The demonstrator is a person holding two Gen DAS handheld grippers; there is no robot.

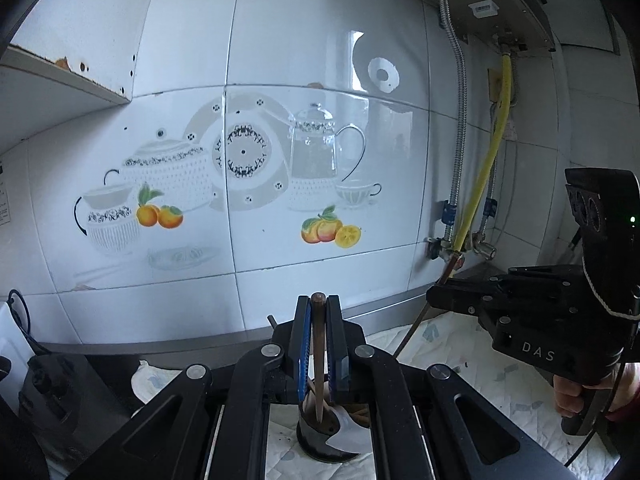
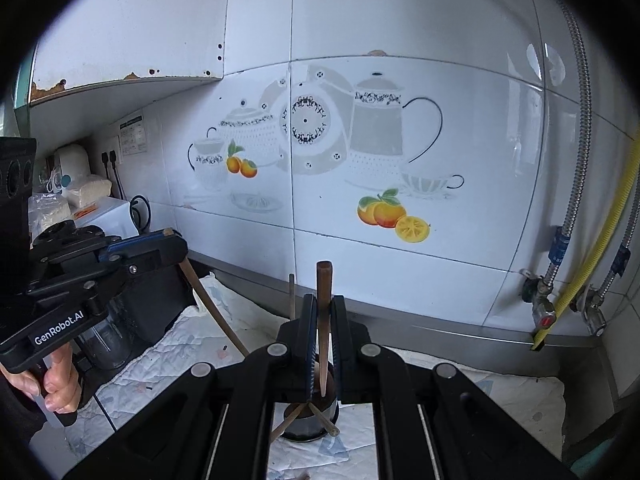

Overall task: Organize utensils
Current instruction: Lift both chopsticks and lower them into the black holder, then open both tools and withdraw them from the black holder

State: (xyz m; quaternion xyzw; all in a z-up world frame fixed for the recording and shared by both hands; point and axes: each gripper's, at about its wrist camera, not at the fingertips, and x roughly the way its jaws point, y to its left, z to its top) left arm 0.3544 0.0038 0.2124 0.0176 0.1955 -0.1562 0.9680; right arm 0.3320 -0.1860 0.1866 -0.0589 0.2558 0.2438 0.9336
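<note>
Left wrist: left hand-held gripper clamps chopstick over cup; right hand-held gripper likewise pinches its stick

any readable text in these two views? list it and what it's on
"DAS" – body of the right gripper.
"GenRobot.AI" – body of the left gripper.
Barcode sticker on the water heater: too small to read.
Chart sticker on the wall by the sockets: too blurred to read.

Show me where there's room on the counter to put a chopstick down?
The white cloth lies bare on the right, between the dark cup and the corner pipes. Around the cup it's crowded with loose sticks, and the left end is packed with a glass jar and appliances.
</note>
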